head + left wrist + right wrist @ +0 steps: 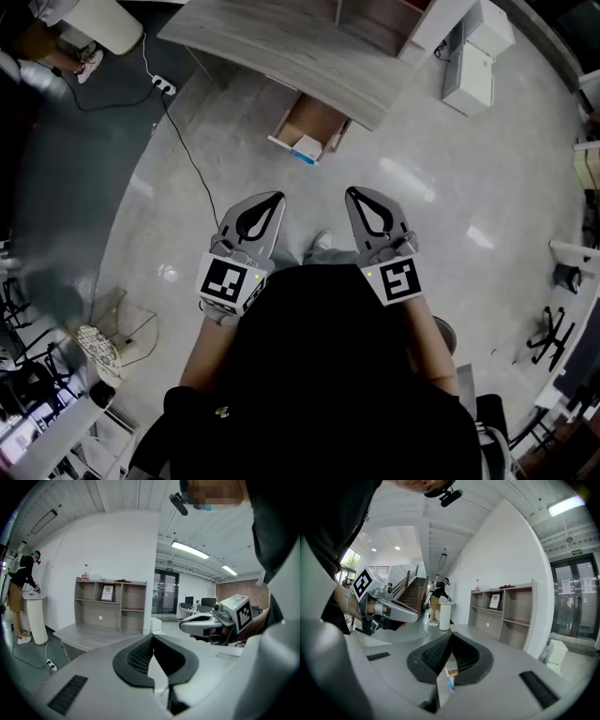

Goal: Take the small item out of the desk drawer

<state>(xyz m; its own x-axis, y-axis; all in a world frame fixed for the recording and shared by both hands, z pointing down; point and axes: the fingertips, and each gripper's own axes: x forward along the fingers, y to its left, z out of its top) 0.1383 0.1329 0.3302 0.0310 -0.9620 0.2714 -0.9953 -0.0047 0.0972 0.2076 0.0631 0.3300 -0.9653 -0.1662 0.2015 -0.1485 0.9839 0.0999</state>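
Observation:
A grey wooden desk (281, 47) stands ahead with its drawer (302, 127) pulled open toward me. A small blue and white item (307, 150) lies at the drawer's front. My left gripper (276, 199) and right gripper (352, 195) hover side by side over the floor, short of the drawer, both shut with nothing between the fingers. In the left gripper view the closed tips (151, 637) point at the desk and its shelf unit (110, 605). In the right gripper view the blue and white item (449, 681) shows through the gap below the shut jaws.
A power strip (164, 86) and black cable run across the floor left of the desk. A white cabinet (472, 64) stands at the back right. A wire basket (117, 336) sits near left. A person (21, 585) stands at a white pedestal beyond the desk.

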